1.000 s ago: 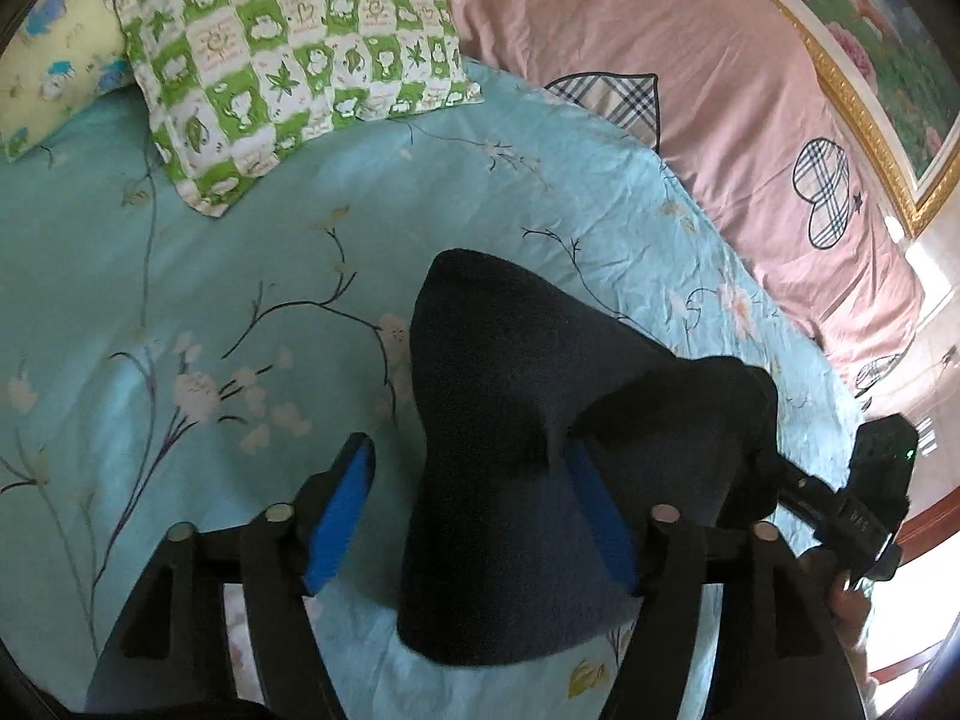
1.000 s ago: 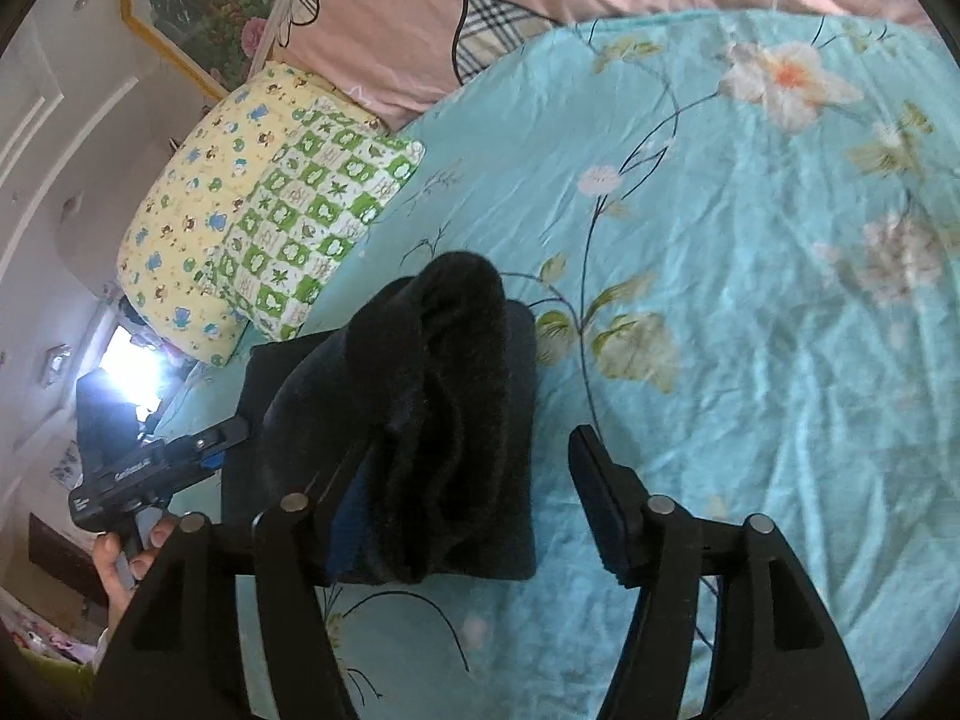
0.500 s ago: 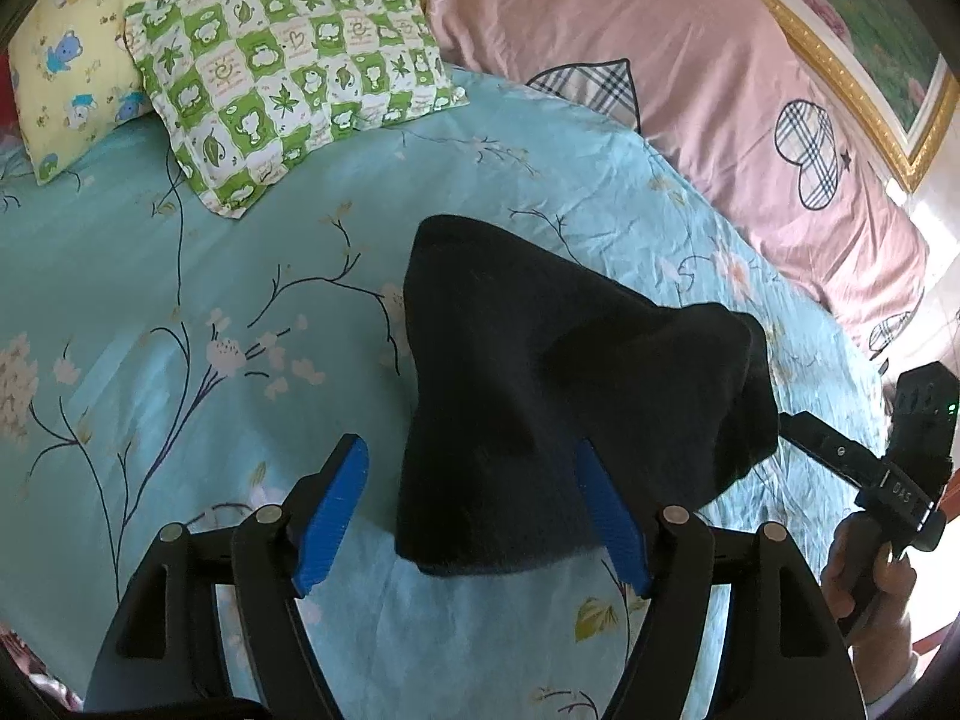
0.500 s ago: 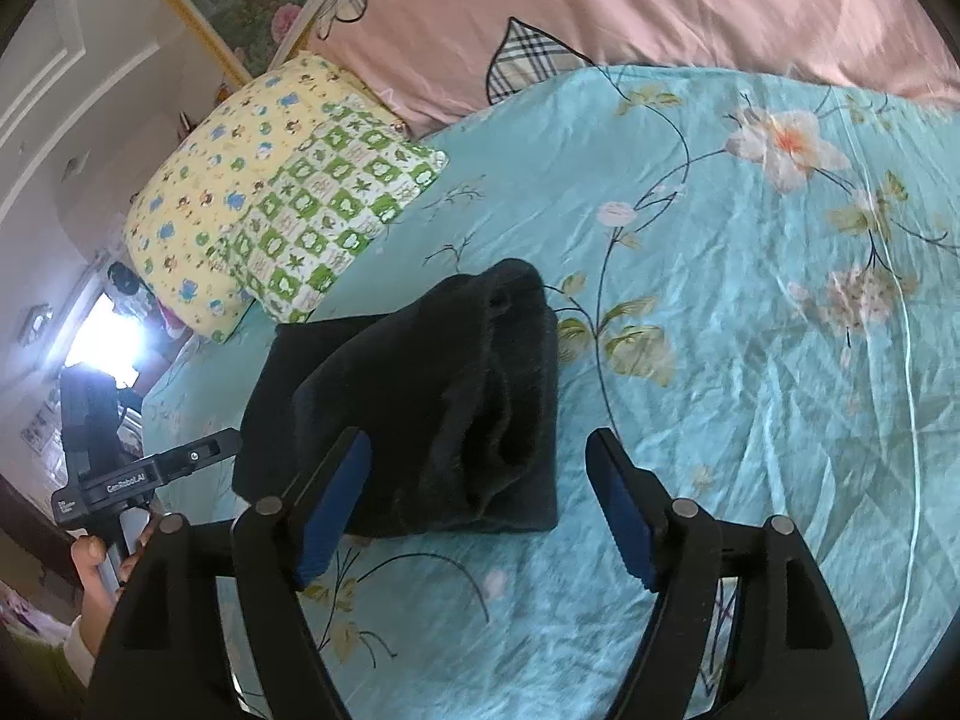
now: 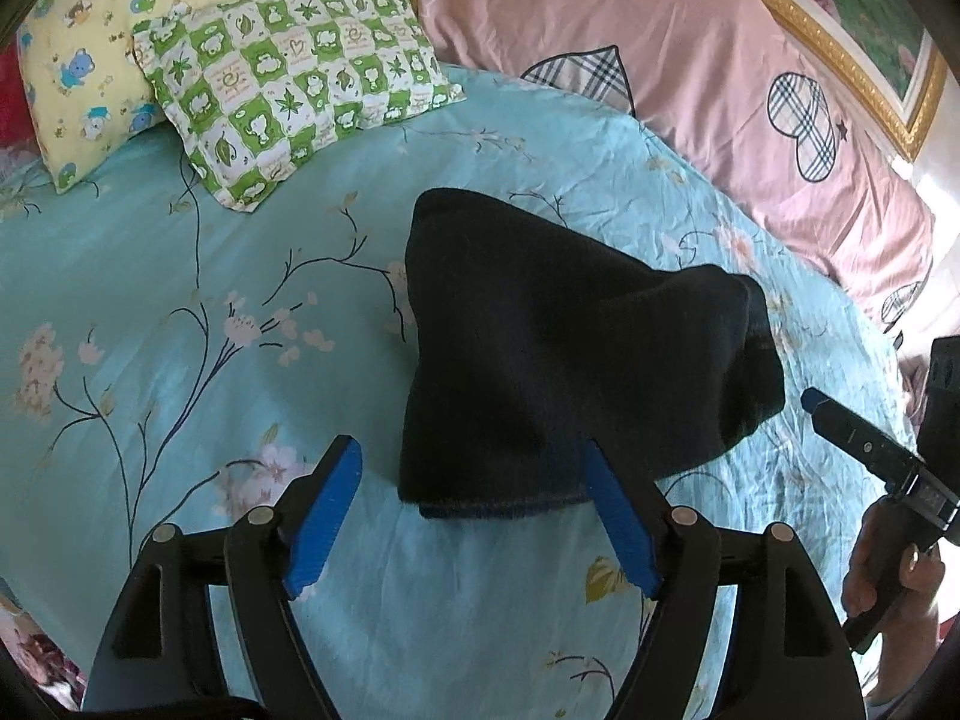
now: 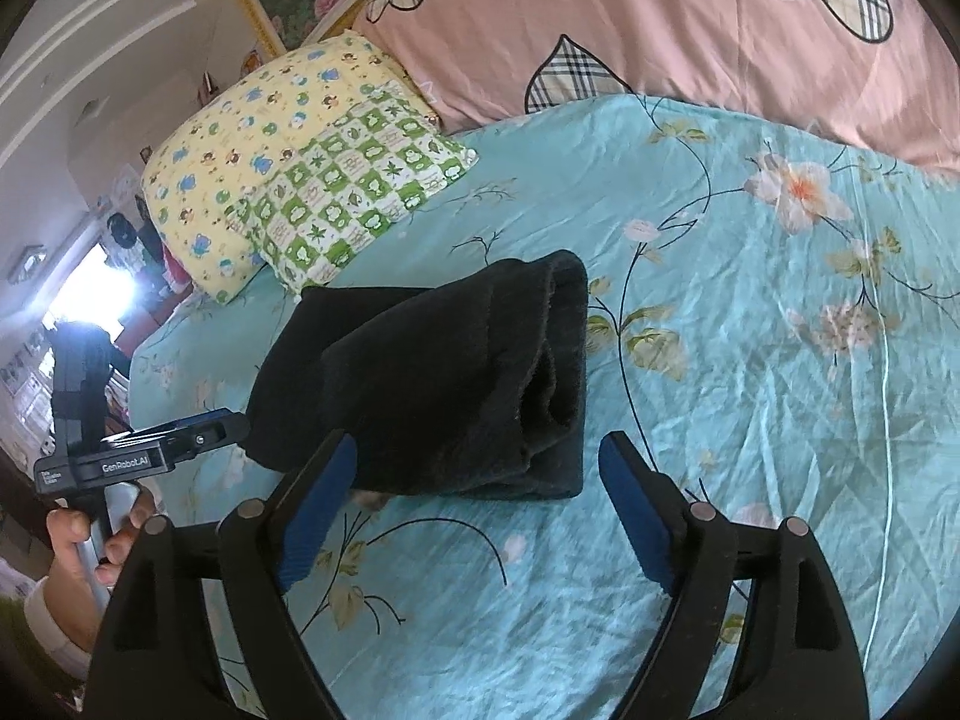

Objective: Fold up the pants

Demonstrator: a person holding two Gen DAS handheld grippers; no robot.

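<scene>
Both your grippers, left (image 5: 474, 501) and right (image 6: 477, 495), have just been opening, nothing pinched. Pants (image 6: 444, 384) mid-bed (image 6: 750, 360): soft, thick, floppy bundle; grab the folded edge.

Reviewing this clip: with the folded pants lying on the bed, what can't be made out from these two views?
- Folded pants: underside and inner layers hidden by their own top fold, both views.
- Left gripper: right pad partly overlaps the pants' edge; contact unclear.
- Yellow pillow: partly covered by green checked pillow.
</scene>
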